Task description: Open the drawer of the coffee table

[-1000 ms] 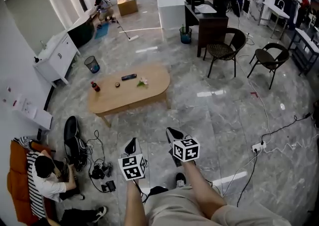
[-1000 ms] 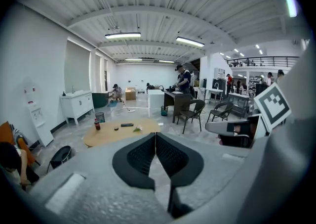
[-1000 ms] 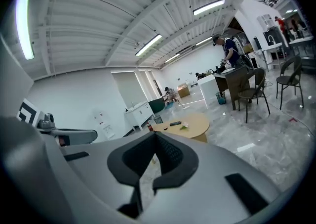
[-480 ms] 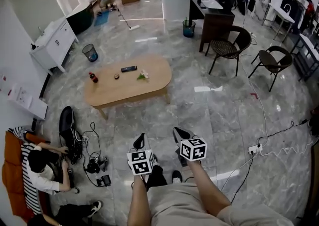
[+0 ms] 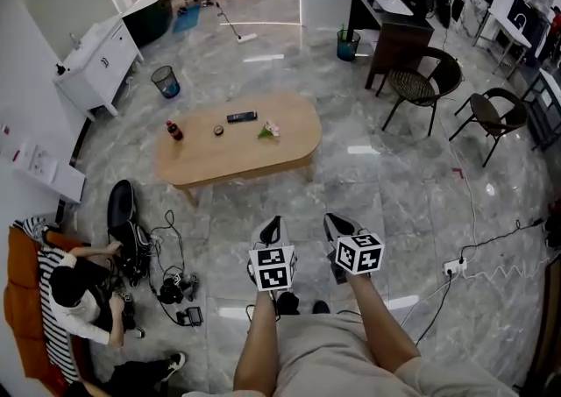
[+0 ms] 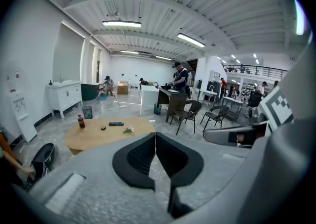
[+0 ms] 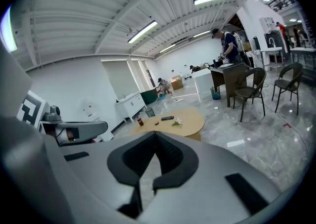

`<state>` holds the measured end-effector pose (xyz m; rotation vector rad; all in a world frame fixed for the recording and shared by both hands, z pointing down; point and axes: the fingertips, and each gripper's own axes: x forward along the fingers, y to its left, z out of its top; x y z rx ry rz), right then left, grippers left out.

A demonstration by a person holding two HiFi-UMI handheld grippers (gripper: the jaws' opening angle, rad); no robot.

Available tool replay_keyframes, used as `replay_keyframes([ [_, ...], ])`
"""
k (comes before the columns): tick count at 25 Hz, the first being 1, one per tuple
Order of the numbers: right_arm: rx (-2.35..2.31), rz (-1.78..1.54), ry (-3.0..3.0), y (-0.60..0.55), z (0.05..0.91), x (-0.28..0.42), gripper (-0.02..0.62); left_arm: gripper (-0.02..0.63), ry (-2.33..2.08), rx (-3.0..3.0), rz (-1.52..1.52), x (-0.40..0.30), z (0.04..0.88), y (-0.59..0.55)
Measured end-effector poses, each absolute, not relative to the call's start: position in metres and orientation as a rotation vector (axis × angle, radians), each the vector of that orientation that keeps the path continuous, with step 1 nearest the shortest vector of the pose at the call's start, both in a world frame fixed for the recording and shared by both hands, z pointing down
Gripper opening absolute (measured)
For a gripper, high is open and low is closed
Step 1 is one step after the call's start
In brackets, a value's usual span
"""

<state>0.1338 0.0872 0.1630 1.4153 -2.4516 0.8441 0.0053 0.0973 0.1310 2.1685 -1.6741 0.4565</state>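
While both pairs of fingers are pressed fully together with nothing between them, neither the left gripper (image 5: 273, 229) nor the right gripper (image 5: 334, 227) could take a handle; each would have to spread first. Both hang side by side over bare floor, well apart from the coffee table (image 5: 237, 157), which stands ahead and slightly to the left. No drawer front or handle can be made out on the near long side from any view, so which side it opens from is a guess.

Several things could go wrong. A hard tug on a stiff drawer would likely jolt the light worktop and tip the upright bottle (image 5: 173, 130) near its left end; the remote (image 5: 242, 116) and the small flower (image 5: 269, 130) matter less. The tangle of cables (image 5: 169, 255) and a black bag (image 5: 125, 227) lie on the floor off the left end, beside a seated person (image 5: 77, 299), and a step that way could snag a foot. A power strip (image 5: 454, 261) with its cord lies to the right.

Open floor runs straight ahead to the near rounded edge, and past the right end as far as the chairs (image 5: 419, 88).
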Motion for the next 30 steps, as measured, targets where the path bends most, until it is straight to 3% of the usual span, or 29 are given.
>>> replay_keyframes([
  [18, 1.393, 0.835, -2.366, -0.014, 0.181, 0.029, 0.015, 0.012, -1.569, 2.177, 0.445, -0.087, 0.151, -0.014],
  [30, 1.451, 0.762, -2.289, -0.029, 0.186, 0.048, 0.015, 0.012, -1.495, 2.127, 0.454, -0.111, 0.188, -0.015],
])
